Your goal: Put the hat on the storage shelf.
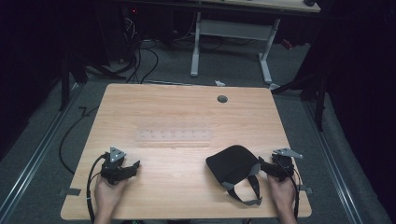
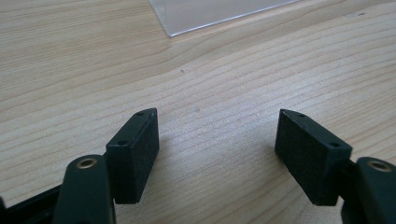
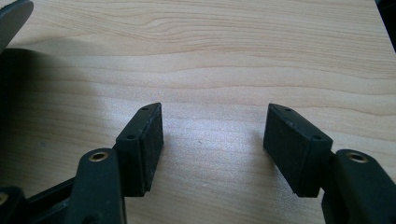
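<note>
On the light wooden table (image 1: 187, 112), a black soft cap-like item with grey straps (image 1: 232, 164) lies near the near-right corner, just left of the right gripper (image 1: 267, 166), whose jaws gape wide over bare wood with nothing between them. The left gripper (image 1: 133, 167) rests near the near-left edge, jaws likewise spread wide and empty. A clear flat plastic sheet (image 1: 173, 136) lies mid-table, leaving broad bare wood around it and up to the grey round grommet (image 1: 222, 99) at the far edge; no writing is legible.
</note>
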`<state>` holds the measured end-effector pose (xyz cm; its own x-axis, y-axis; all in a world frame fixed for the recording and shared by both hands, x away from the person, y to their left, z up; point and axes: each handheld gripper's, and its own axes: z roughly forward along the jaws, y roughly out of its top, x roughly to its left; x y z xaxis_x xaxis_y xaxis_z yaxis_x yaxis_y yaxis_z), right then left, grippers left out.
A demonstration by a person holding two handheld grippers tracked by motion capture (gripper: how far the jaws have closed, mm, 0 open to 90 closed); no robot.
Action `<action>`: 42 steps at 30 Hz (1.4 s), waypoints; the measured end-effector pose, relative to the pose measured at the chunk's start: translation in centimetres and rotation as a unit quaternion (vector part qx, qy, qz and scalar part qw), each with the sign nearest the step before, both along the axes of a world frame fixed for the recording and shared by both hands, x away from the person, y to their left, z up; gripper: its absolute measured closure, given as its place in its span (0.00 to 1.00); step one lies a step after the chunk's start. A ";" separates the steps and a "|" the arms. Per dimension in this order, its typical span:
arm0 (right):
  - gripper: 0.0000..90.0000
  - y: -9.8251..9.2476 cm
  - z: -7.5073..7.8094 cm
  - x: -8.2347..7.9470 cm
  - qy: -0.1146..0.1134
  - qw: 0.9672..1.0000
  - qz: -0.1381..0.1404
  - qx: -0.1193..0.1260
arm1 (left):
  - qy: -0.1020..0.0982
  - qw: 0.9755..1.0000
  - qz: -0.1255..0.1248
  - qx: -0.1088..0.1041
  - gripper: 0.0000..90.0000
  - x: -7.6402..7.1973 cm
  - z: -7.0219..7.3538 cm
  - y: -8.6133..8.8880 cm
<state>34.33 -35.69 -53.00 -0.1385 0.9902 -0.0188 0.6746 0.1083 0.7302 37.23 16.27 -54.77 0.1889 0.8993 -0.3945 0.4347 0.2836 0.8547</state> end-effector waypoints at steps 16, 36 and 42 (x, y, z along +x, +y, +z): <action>0.43 0.0 0.0 -0.1 0.000 1.000 -0.006 0.006 | 0.000 1.000 0.004 -0.001 0.34 0.0 0.0 0.0; 0.59 -0.8 1.8 -2.1 -0.021 0.999 0.002 0.035 | 0.000 1.000 0.005 -0.001 0.34 -0.1 0.0 0.0; 0.61 -1.1 2.3 -3.2 -0.032 0.998 0.008 0.048 | 0.000 1.000 0.005 -0.002 0.34 -0.1 0.0 0.0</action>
